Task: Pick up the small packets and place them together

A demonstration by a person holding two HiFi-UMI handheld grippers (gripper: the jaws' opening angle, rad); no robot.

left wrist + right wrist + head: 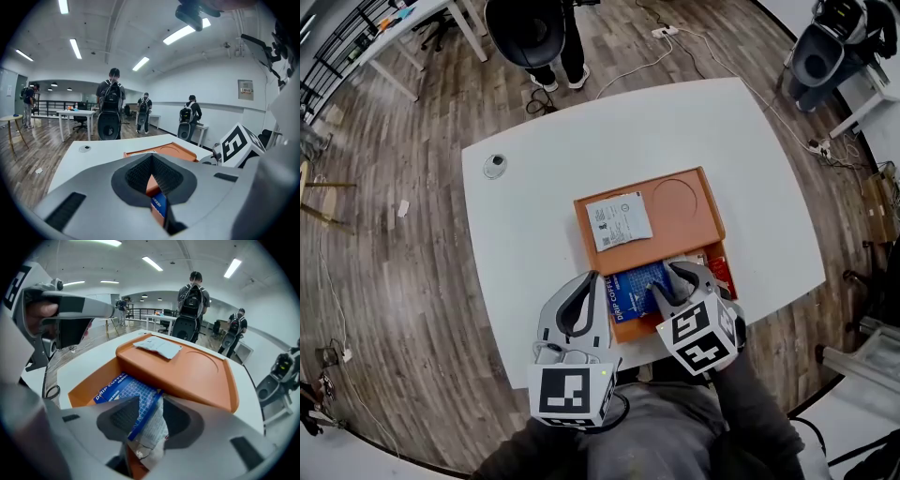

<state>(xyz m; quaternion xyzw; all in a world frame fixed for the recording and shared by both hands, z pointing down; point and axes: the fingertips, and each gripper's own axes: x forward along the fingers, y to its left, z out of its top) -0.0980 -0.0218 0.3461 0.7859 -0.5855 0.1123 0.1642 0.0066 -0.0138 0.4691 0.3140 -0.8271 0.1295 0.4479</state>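
An orange box [623, 330] stands near the table's front edge, and its orange lid [684, 202] overlaps its far side. A white packet [619, 222] lies on the lid. A blue drip-coffee packet [633, 281] lies in the box. My right gripper [670, 281] points down into the box; in the right gripper view [150, 401] its jaws stand apart around the blue packet's [122, 390] edge and a crumpled white packet [152, 432], with a gap on the right side. My left gripper [592, 279] sits at the box's left rim, tips together [151, 159], nothing pinched.
A small round object [494, 166] sits on the white table [525, 216] at the far left. Something red [722, 272] shows in the box's right end. A person with a dark round pack [530, 33] stands beyond the far edge. Other tables and people fill the room.
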